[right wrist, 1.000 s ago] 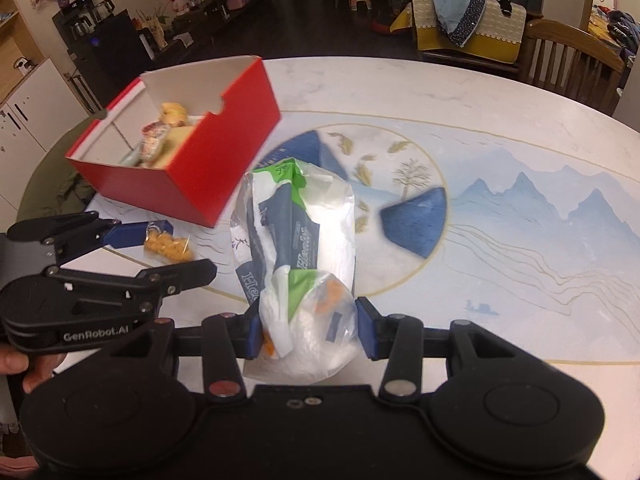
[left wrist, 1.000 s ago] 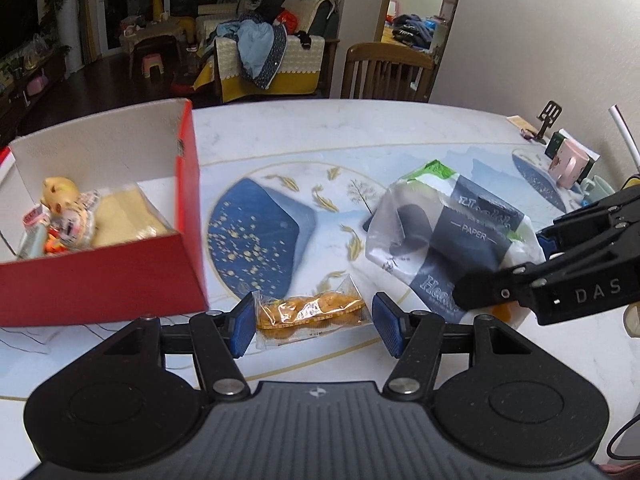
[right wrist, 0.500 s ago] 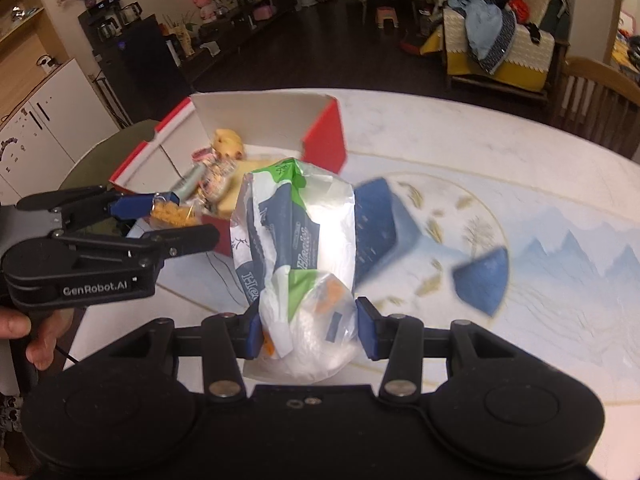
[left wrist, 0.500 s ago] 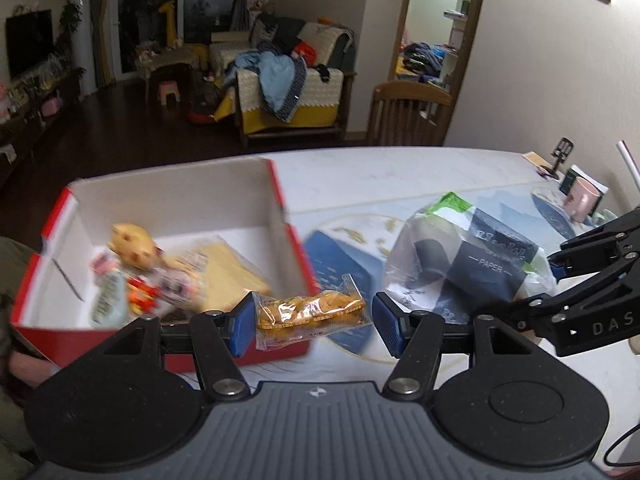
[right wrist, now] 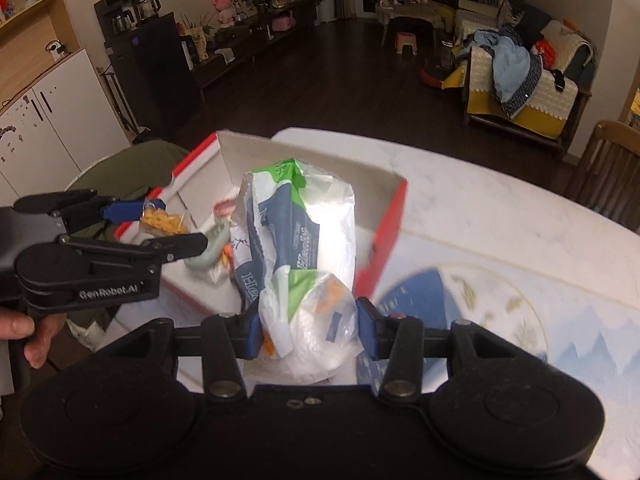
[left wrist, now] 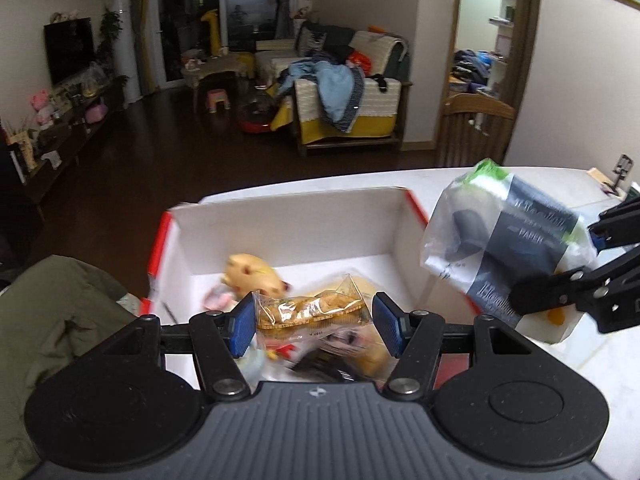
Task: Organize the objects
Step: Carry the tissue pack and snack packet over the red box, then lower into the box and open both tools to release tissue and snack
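Observation:
My left gripper [left wrist: 314, 326] is shut on a clear packet of golden snacks [left wrist: 310, 310] and hangs over the open red box [left wrist: 280, 236] with white inside walls. A yellow toy [left wrist: 250, 270] and other small packets lie in that box. My right gripper [right wrist: 308, 330] is shut on a white, blue and green pack of paper tissues [right wrist: 296, 236], held over the box's near right side [right wrist: 384, 232]. In the left wrist view the tissue pack [left wrist: 512, 240] hovers at the box's right edge. The right wrist view shows the left gripper [right wrist: 168, 226] holding the snack packet [right wrist: 162, 222].
The box stands on a white marble table with a blue painted mat [right wrist: 460, 308]. An olive-green cloth [left wrist: 52, 320] lies left of the box. A wooden chair [left wrist: 476, 132] stands at the far side. A person's hand [right wrist: 28, 336] grips the left tool.
Both grippers have lifted off the table and travelled left toward the red box, carrying the snack packet and the tissue pack. The box now lies directly beneath them.

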Demonstrator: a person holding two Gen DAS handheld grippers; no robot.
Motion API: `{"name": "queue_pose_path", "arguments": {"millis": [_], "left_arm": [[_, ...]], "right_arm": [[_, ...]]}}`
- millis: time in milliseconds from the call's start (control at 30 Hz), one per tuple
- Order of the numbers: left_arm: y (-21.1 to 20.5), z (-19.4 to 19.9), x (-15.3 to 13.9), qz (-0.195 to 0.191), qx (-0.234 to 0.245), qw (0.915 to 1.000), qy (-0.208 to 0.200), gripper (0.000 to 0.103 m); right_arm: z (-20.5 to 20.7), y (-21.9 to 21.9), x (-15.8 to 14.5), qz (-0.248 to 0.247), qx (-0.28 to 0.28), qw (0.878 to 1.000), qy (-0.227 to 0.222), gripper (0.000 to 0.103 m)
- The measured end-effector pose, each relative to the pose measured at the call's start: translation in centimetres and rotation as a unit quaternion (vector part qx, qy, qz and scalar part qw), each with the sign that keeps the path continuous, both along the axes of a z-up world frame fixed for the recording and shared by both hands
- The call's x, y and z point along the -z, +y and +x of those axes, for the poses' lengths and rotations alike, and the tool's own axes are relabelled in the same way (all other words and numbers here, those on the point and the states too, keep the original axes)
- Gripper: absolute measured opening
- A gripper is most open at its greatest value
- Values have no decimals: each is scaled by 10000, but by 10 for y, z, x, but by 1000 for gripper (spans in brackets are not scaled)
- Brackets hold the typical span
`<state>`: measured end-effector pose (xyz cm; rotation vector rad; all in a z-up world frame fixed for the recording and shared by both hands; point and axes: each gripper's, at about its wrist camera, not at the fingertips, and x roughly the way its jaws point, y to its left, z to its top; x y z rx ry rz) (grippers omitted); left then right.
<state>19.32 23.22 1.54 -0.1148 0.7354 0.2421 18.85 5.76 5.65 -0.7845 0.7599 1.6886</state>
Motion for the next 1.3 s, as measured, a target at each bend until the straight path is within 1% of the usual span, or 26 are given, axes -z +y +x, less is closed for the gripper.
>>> {"name": "queue_pose_path", "arguments": {"millis": [67,167,233,267,367,500,567,767,933,1033,1100,1133,1300], "left_arm": [[13,6,3,17,-23,10000,69,61],[25,15,9,138,-10,9997,176,61],[31,21,13,152,21,9996,240,61],[34,25,16,136,27,9995,278,61],[46,33,25,-65,11,9993,371,61],[50,44,39,-16,69,9984,559,61],[50,49,45,37,101,9978,652,61],[49,63,66,213,219,9944,1012,61],[53,70,75,178,218,9923,1210,61],[55,77,79,139,236,9901,1380,61],[57,81,79,119,266,9887,1472,61],[57,83,80,106,279,9881,1506,61],[58,87,83,91,283,9854,1676,61]], "right_arm": [[-9,14,1,38,-21,10000,-86,46],[-20,37,6,-44,-105,9998,-165,46],[-26,51,11,-77,-115,9996,-255,47],[-29,59,14,-109,-102,9994,-299,47],[-36,78,26,-237,-130,9988,-411,47],[-44,97,48,-336,-5,9967,-739,48],[-48,102,57,-349,17,9952,-910,48],[-55,109,77,-466,-65,9928,-1104,50],[-61,112,85,-450,-137,9908,-1269,52],[-60,113,88,-464,-116,9909,-1257,55],[-60,112,88,-415,-109,9908,-1282,62],[-59,111,87,-377,-112,9908,-1293,63],[-56,107,79,-254,-111,9918,-1250,63]]}}
